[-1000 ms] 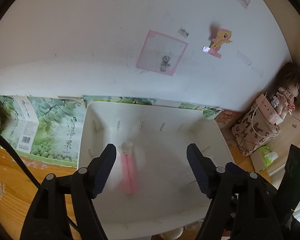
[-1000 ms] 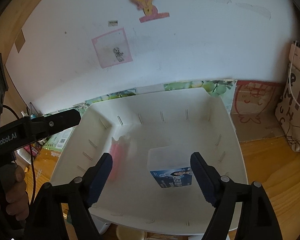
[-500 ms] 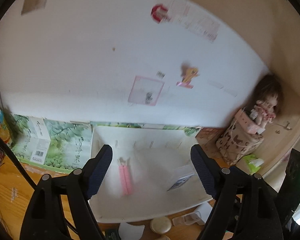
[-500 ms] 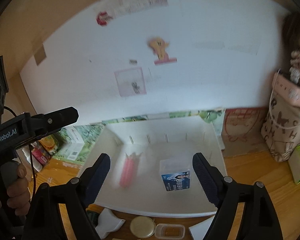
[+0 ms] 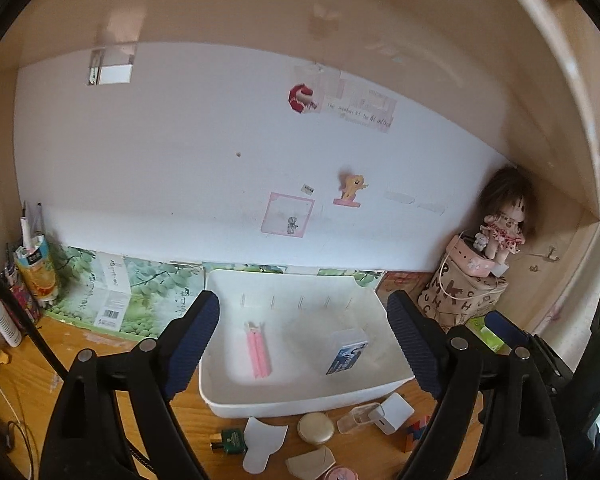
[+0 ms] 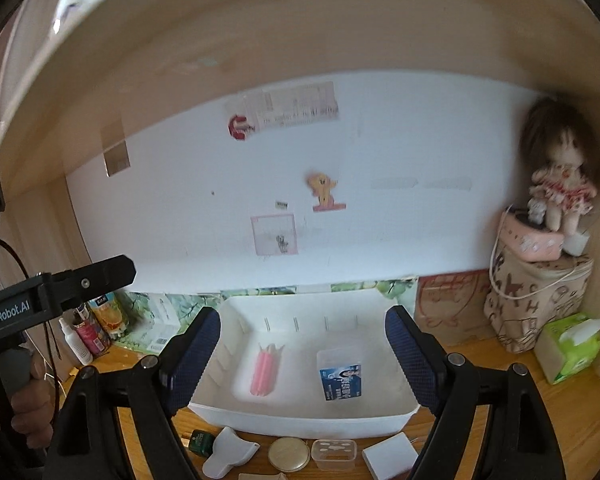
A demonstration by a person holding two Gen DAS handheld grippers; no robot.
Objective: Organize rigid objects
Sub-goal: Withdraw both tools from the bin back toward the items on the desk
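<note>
A white bin (image 5: 300, 402) (image 6: 300, 420) sits on the wooden desk against the wall. In it lie a pink clip (image 5: 259, 350) (image 6: 265, 368) and a clear box with a blue label (image 5: 347, 351) (image 6: 340, 370). In front of the bin lie a green bottle (image 5: 230, 441) (image 6: 200, 440), a white scoop (image 5: 262, 448) (image 6: 228, 454), a round gold tin (image 5: 315, 428) (image 6: 289, 454), a small clear box (image 5: 354, 422) (image 6: 334, 453) and a white block (image 5: 394, 412) (image 6: 388, 458). My left gripper (image 5: 303, 346) and right gripper (image 6: 302, 354) are both open and empty, held back from the bin.
Green fruit cartons (image 5: 116, 296) lean on the wall at left, with bottles (image 5: 2, 320) beside them. A patterned bag (image 5: 464, 296) with a doll (image 5: 500, 224) stands at right, a tissue pack (image 6: 572, 348) near it. Coloured blocks (image 5: 414, 434) lie on the desk.
Both grippers have pulled back and up from the bin, so the bin looks smaller and the desk items in front of it have come into view. Both stay open.
</note>
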